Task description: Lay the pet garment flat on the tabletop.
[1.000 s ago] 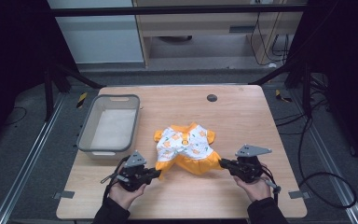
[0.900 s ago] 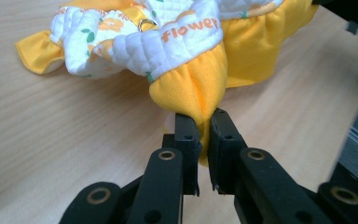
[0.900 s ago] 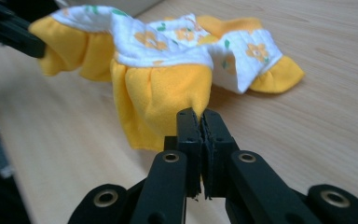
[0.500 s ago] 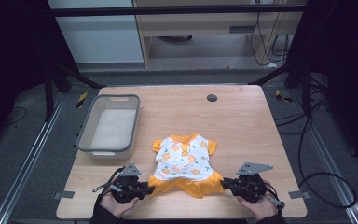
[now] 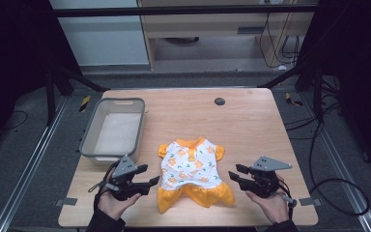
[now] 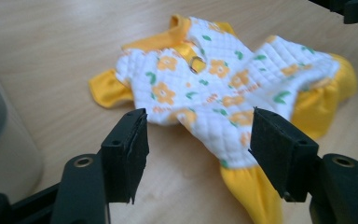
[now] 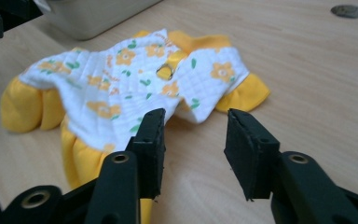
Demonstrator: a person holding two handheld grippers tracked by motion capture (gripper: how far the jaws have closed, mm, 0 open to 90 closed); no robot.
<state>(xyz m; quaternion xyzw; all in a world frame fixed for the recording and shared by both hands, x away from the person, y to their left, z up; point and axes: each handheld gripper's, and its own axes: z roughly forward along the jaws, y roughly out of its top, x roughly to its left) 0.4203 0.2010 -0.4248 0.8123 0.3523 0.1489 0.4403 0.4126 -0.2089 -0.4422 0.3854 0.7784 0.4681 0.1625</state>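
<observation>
Dark floor and black frame posts surround a pale wooden tabletop (image 5: pixel 251 121), with a light cabinet and trailing cables beyond its far edge. Near the far edge a small round dark grommet (image 5: pixel 219 101) sits in the wood. On the left half stands a grey plastic bin (image 5: pixel 91 145), long side running away from the person; its wall shows blurred at the left edge of the left gripper view.

Toward the near edge, between the two grippers, lies a small garment (image 5: pixel 192 169), white quilted cloth printed with orange flowers and trimmed in yellow. It is spread flat on the wood, the yellow collar toward the far side and the yellow ruffled hem toward the person, so its long axis runs near to far. The short sleeves stick out left and right.

The left gripper (image 5: pixel 155 182) rests just beside the garment's left hem corner, jaws apart with nothing between them. The right gripper (image 5: pixel 232 176) sits just off the right hem corner, jaws likewise parted and empty. Nothing lies between either gripper and the cloth.
</observation>
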